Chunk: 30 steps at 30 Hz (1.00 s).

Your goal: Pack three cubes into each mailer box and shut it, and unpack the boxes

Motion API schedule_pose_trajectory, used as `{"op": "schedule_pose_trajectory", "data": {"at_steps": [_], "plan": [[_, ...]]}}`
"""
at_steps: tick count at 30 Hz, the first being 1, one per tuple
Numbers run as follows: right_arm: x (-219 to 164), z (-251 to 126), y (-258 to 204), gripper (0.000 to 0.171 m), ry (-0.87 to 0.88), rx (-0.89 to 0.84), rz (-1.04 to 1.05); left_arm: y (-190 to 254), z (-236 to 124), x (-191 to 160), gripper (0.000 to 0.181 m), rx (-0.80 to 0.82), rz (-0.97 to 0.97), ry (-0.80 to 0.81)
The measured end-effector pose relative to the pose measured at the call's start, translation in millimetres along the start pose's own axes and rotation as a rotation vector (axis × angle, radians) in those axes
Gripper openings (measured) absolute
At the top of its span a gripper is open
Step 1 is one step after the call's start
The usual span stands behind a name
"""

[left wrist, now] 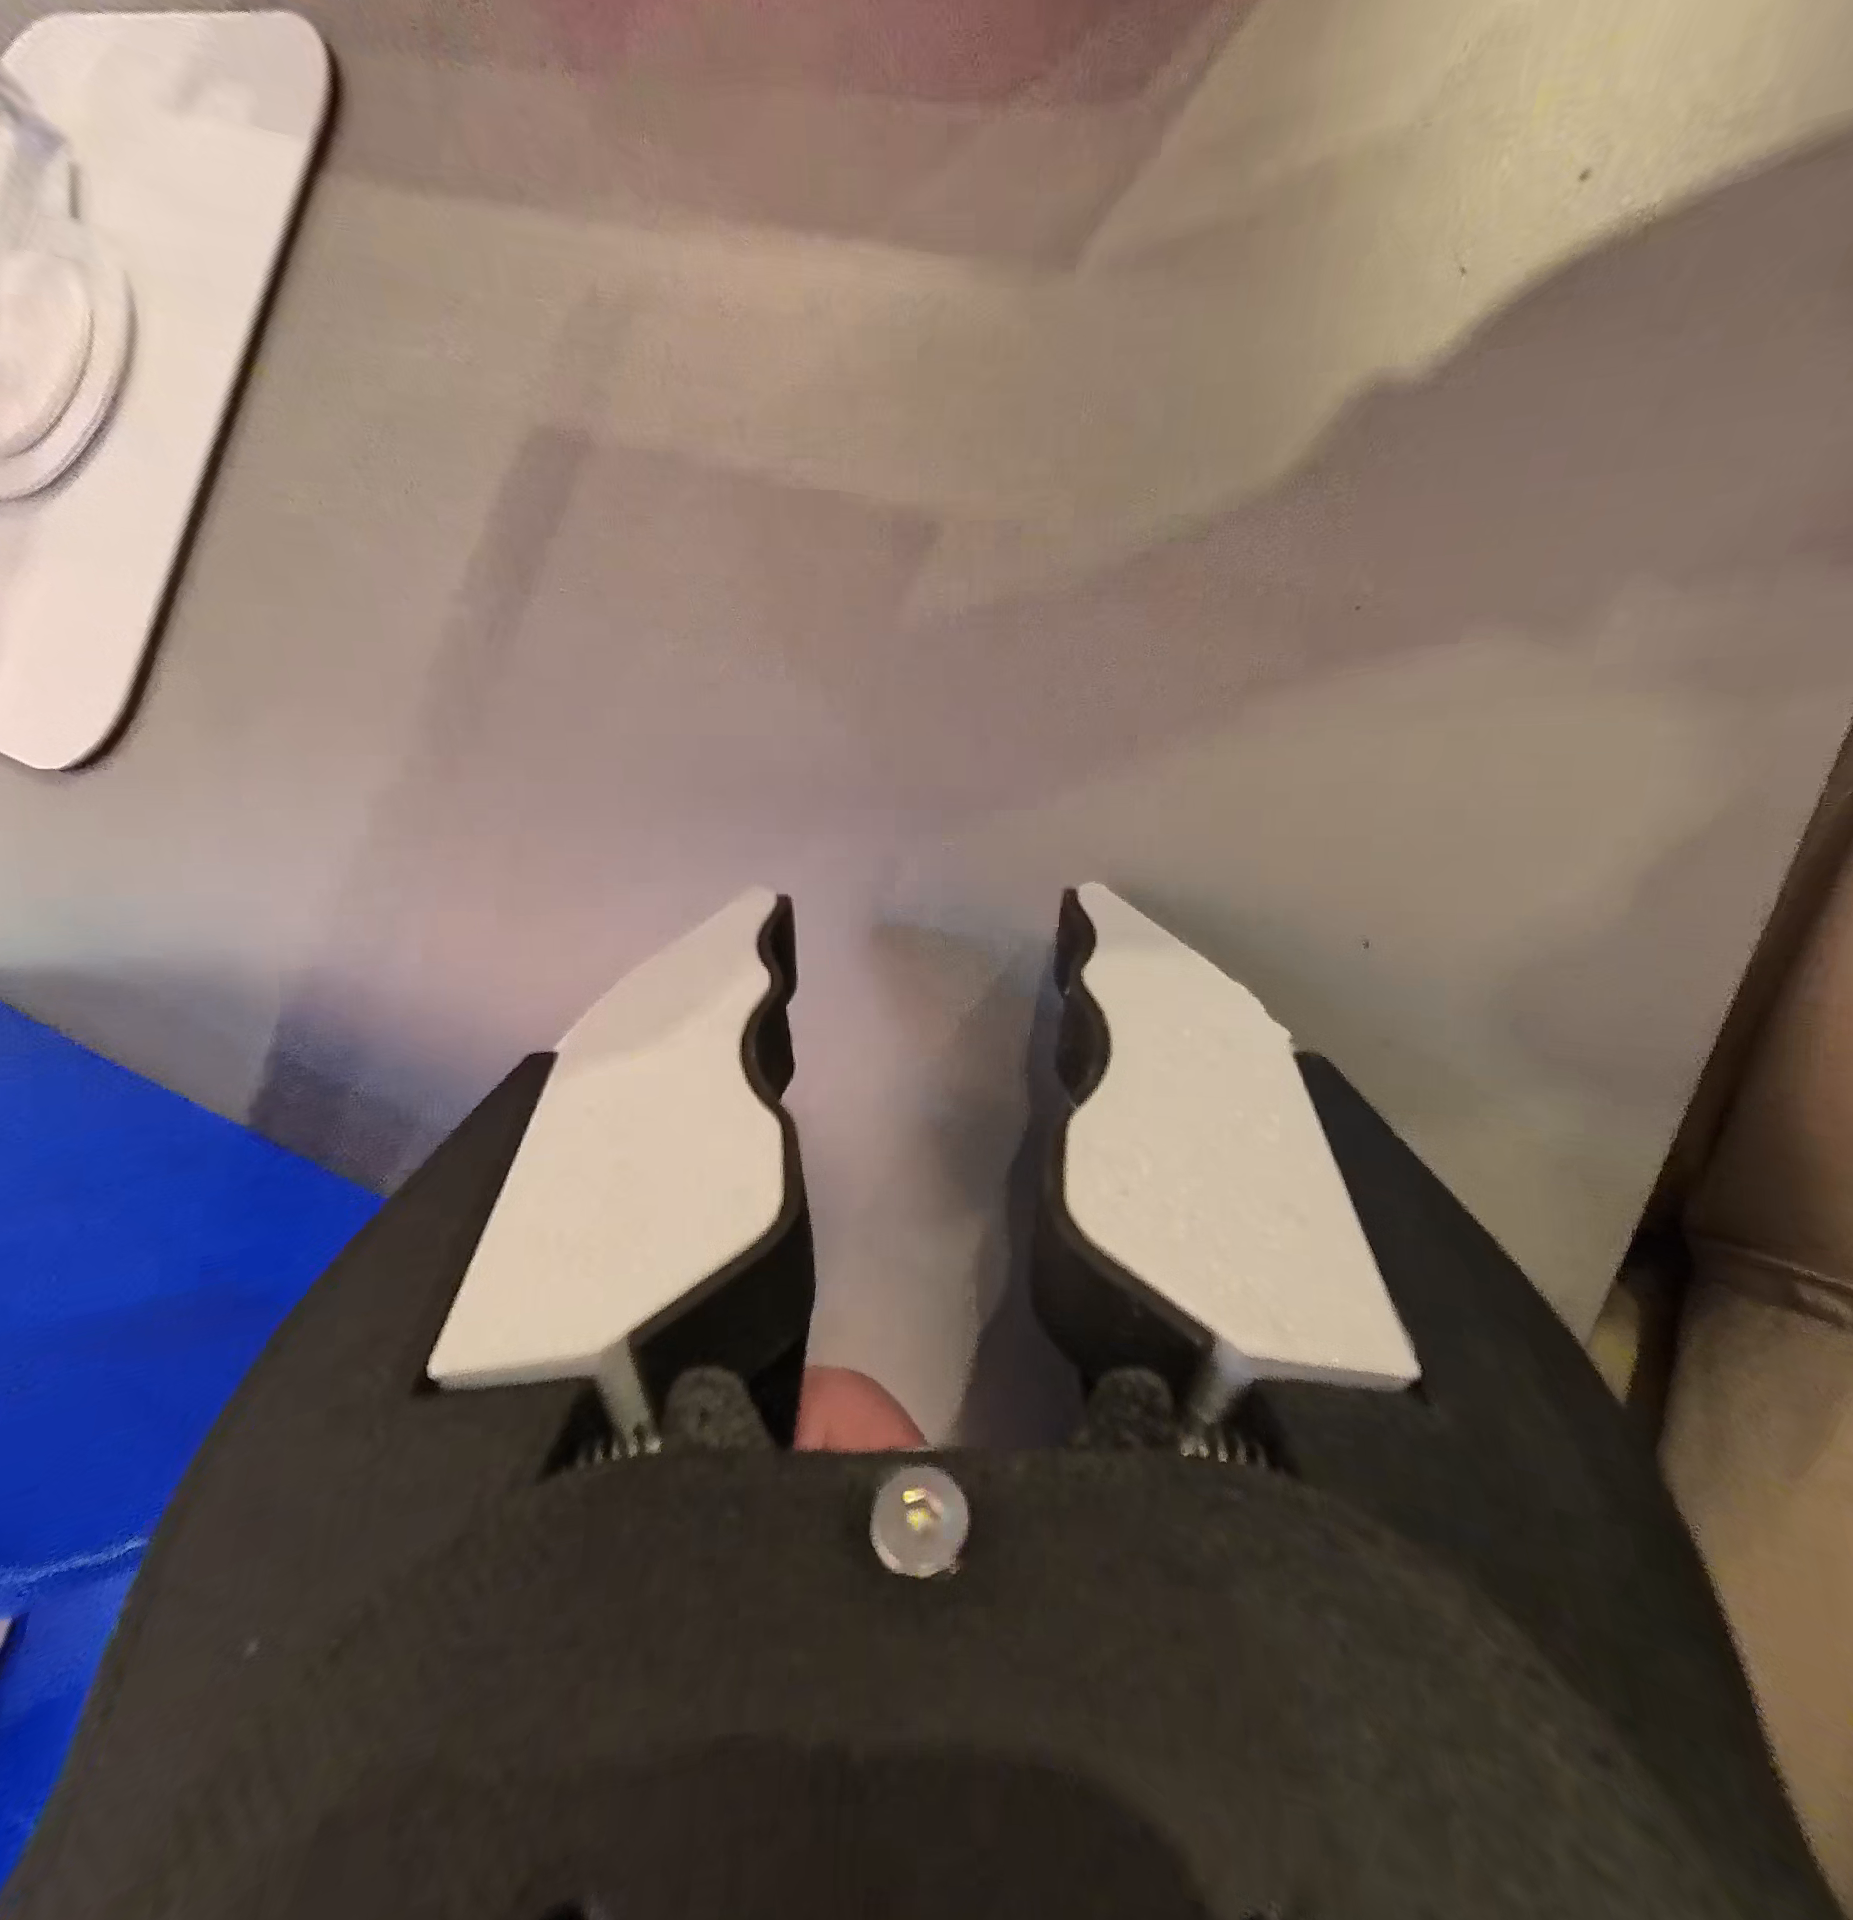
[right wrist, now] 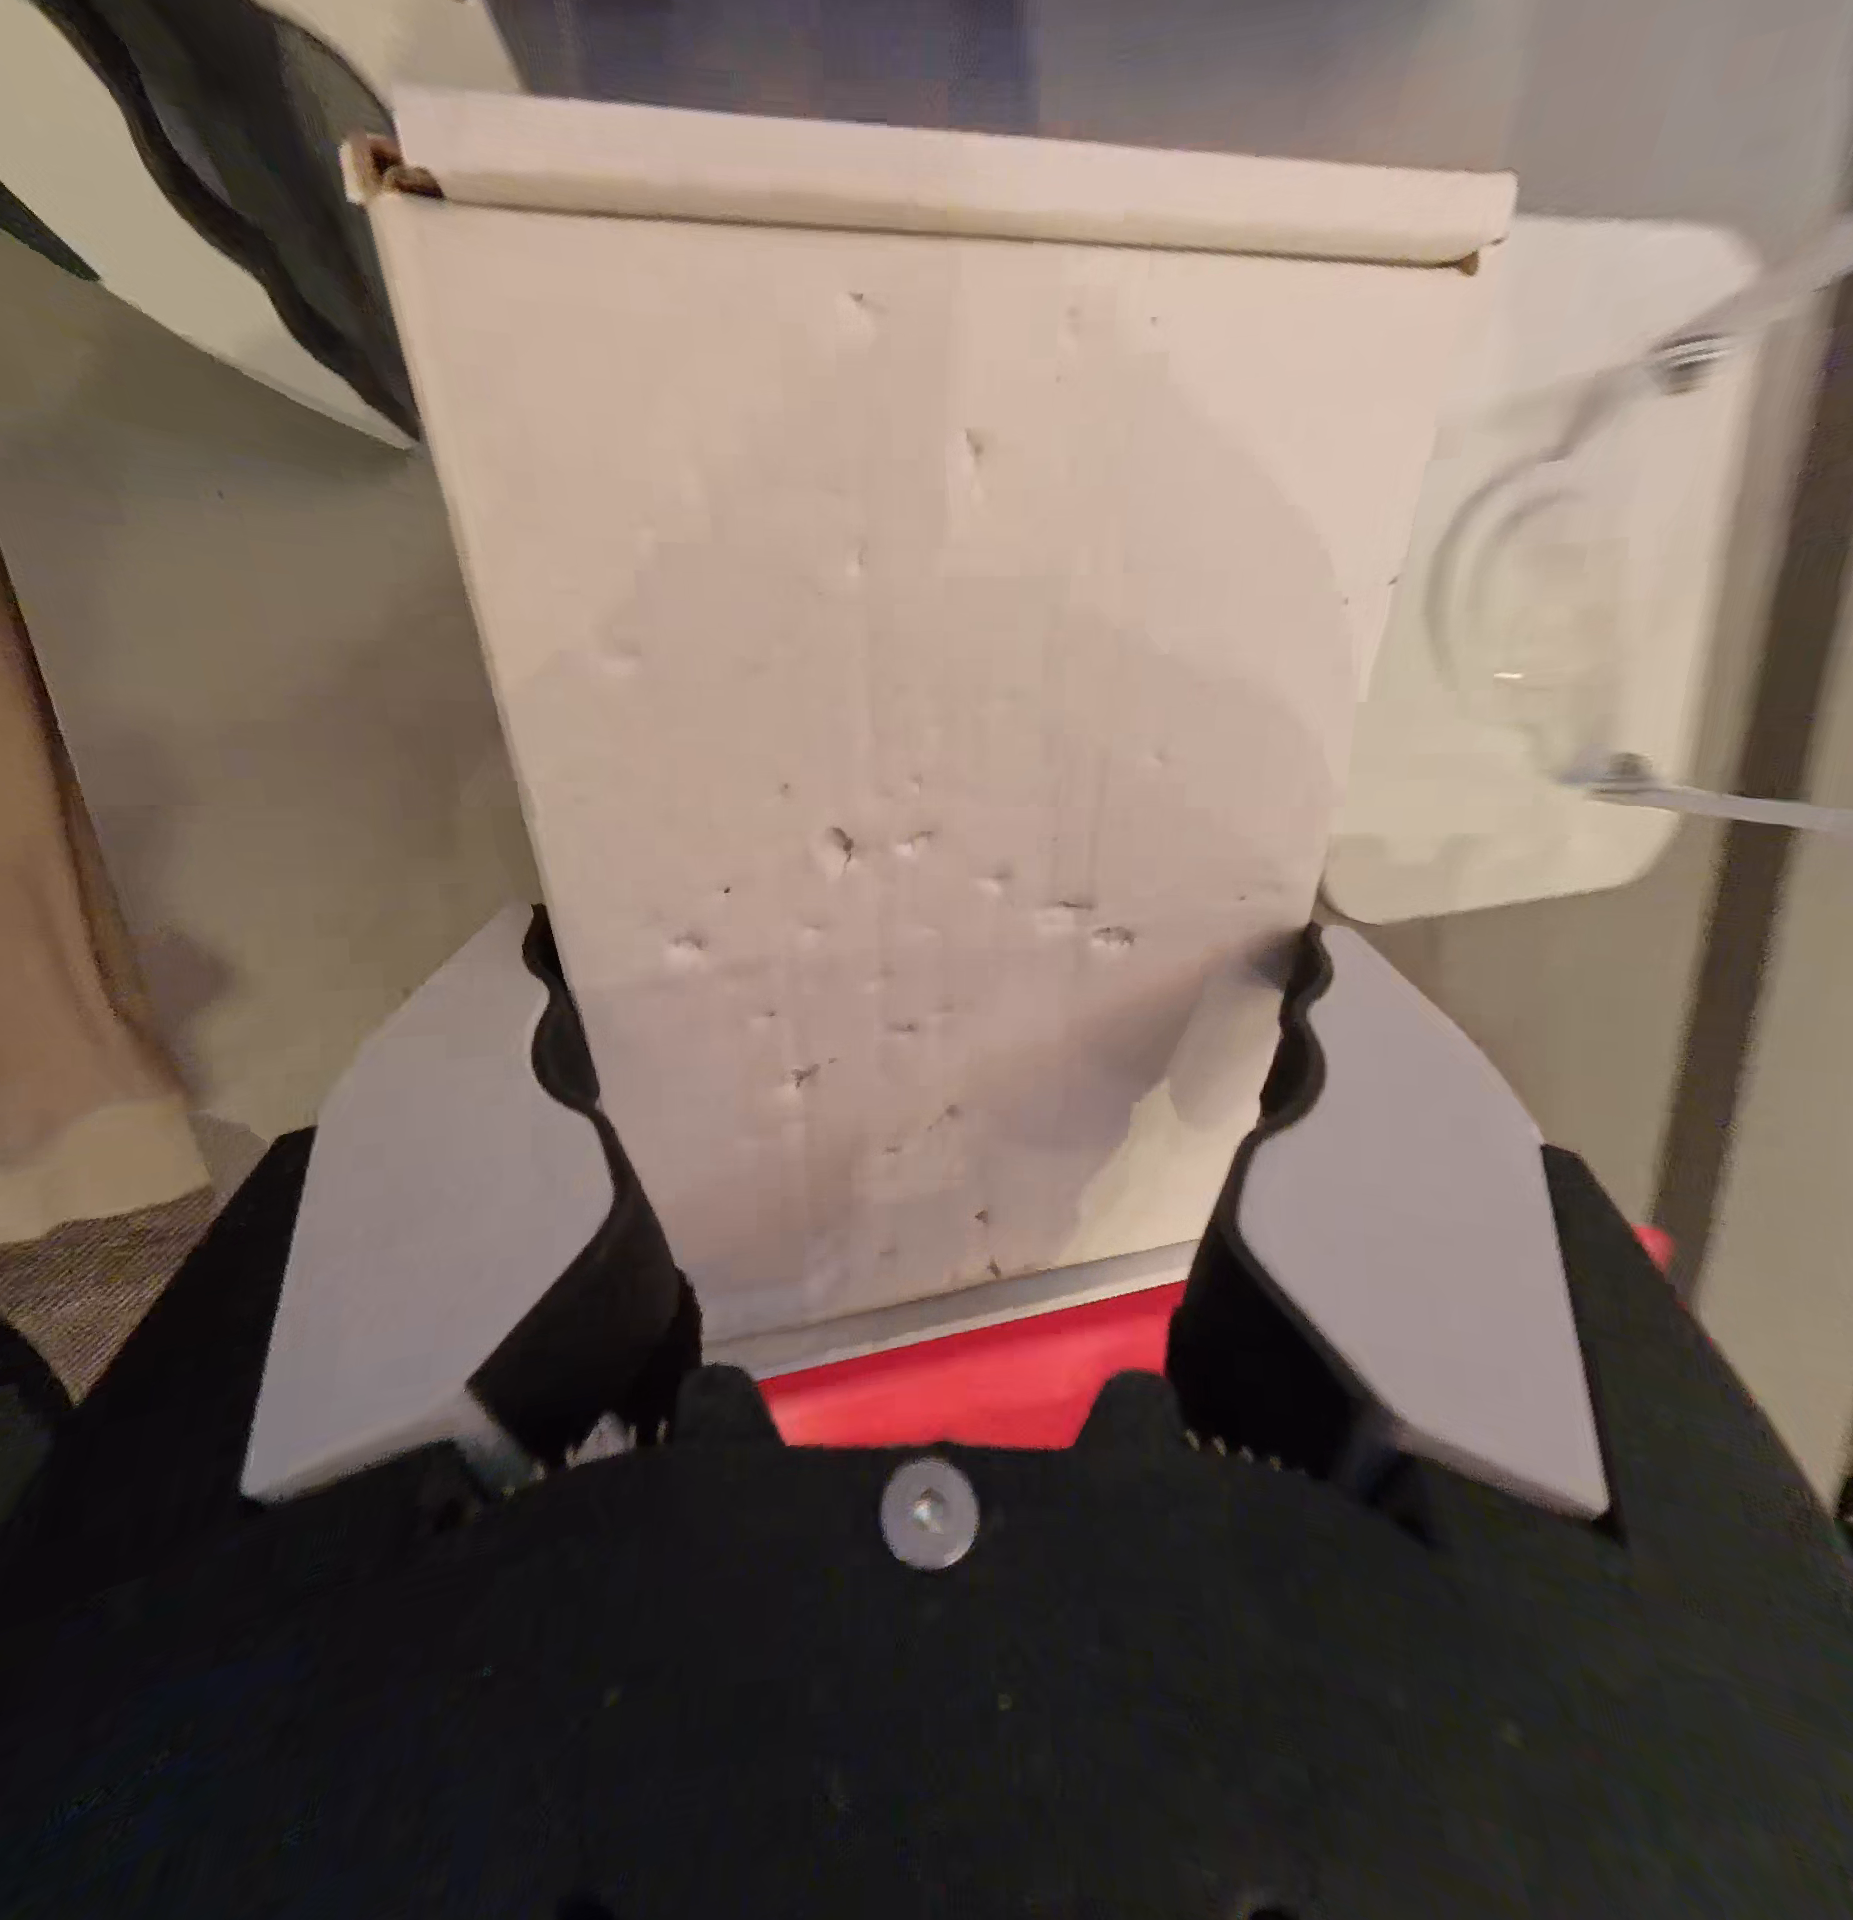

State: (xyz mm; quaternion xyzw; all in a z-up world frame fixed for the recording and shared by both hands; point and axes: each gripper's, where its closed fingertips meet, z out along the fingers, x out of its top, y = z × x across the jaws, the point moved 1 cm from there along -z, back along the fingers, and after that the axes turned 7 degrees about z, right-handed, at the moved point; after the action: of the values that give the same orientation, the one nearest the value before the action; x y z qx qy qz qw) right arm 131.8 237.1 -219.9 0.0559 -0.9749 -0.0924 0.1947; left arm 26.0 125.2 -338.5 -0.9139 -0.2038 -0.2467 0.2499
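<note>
Clearly the work in hand is handling one closed white corrugated-cardboard mailer box [right wrist: 922, 675], its dented, pock-marked panel filling the right wrist view. The right claw [right wrist: 927, 966] has its white fingers spread wide to either side of that box, the dark inner pads lying against or just beside its two long edges; whether they truly press the cardboard I cannot tell, but it looks like a grasp across the box's width. Under the near end of the box a red flat surface [right wrist: 963, 1371] shows, and a pale grey table [right wrist: 257, 727] lies beyond. Off to the right sits a white rounded-corner plate with a clear plastic fixture [right wrist: 1587, 582] on it. The left claw [left wrist: 922, 935] is partly open and holds nothing, hovering over bare table; a blue flat surface [left wrist: 122, 1299] lies at its lower left. A white cardboard sheet [left wrist: 1421, 208], probably part of a box, shows blurred at its upper right. No cubes appear in either view, so I cannot say if this box is packed. Since the lid looks shut, my judgement is that the box is being carried or set aside, or about to be reopened for unpacking. The next move calls for a steady hold by the right claw while the left comes in to catch the front flap edge.
</note>
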Motion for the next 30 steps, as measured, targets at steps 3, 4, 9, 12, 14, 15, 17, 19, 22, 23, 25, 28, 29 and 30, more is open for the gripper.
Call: {"op": "schedule_pose_trajectory", "data": {"at_steps": [3, 4, 9, 12, 14, 15, 17, 19, 22, 23, 25, 28, 29, 30], "plan": [[-21.9, -49.8, 44.6, 0.125, -0.009, -0.110, 0.018, 4.1, 2.6, 0.8, 0.048, -0.016, 0.011, -0.006], [-35.7, -62.1, 60.9, 0.125, -0.040, -0.149, 0.013, 5.4, 3.6, 1.3, 0.048, -0.025, 0.008, -0.006], [-126.8, -80.8, 128.2, 0.124, -0.280, -0.233, 0.043, 4.8, 4.9, 1.6, 0.047, -0.029, 0.004, -0.005], [-170.0, -64.6, 141.4, 0.124, -0.352, -0.168, 0.074, 4.4, 5.2, 1.1, 0.047, -0.033, -0.008, 0.000], [-194.3, -49.2, 147.1, 0.123, -0.402, -0.140, 0.097, 5.1, 5.7, 1.9, 0.047, -0.037, -0.007, 0.004], [-203.6, -40.3, 149.1, 0.123, -0.422, -0.133, 0.094, 5.9, 6.0, 2.7, 0.047, -0.040, -0.007, 0.010], [-215.8, -21.4, 149.8, 0.122, -0.442, -0.114, 0.068, 7.3, 6.9, 4.2, 0.046, -0.048, -0.008, 0.020], [-222.8, -4.0, 148.3, 0.121, -0.465, -0.102, 0.036, 7.8, 7.5, 5.0, 0.046, -0.051, -0.011, 0.024], [-228.2, 15.6, 149.3, 0.113, -0.487, -0.103, -0.010, 8.1, 8.1, 5.4, 0.046, -0.054, -0.015, 0.028], [-227.8, 20.3, 150.2, 0.086, -0.473, -0.105, -0.023, 8.1, 8.2, 5.5, 0.046, -0.053, -0.015, 0.028], [-229.7, 29.2, 150.8, 0.072, -0.471, -0.100, -0.004, 8.1, 8.4, 5.6, 0.045, -0.053, -0.019, 0.030], [-238.3, 30.2, 152.2, 0.097, -0.517, -0.098, 0.052, 8.8, 8.3, 5.6, 0.046, -0.056, -0.016, 0.033], [-234.8, 27.3, 152.2, 0.097, -0.495, -0.106, 0.058, 8.9, 8.1, 5.5, 0.047, -0.056, -0.012, 0.033], [-228.4, 23.5, 151.0, 0.096, -0.461, -0.112, 0.069, 8.8, 7.9, 5.4, 0.047, -0.055, -0.008, 0.032]]}}
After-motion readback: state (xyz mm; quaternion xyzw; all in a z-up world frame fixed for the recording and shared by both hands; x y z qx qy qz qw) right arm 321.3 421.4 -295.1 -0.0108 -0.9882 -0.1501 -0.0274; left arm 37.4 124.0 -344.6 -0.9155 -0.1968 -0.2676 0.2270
